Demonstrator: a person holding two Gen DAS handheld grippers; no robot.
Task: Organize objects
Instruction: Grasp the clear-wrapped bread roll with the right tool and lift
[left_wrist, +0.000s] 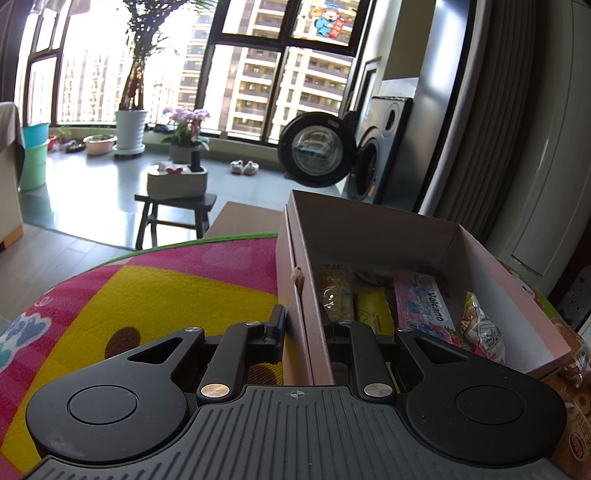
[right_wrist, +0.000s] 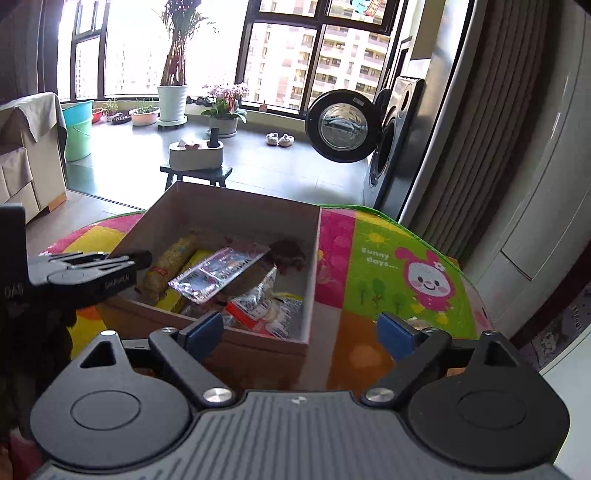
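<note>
Both wrist views near box (left_wrist: 369, 229)

The box (left_wrist: 369, 229) wall hides the left gripper (left_wrist: 303, 332)'s right fingertip, and its near corner lies behind the gripper body. A snack packet (left_wrist: 576, 417) is cut off at the right edge (its print unreadable). Lower packets in the box are buried under others.
</note>
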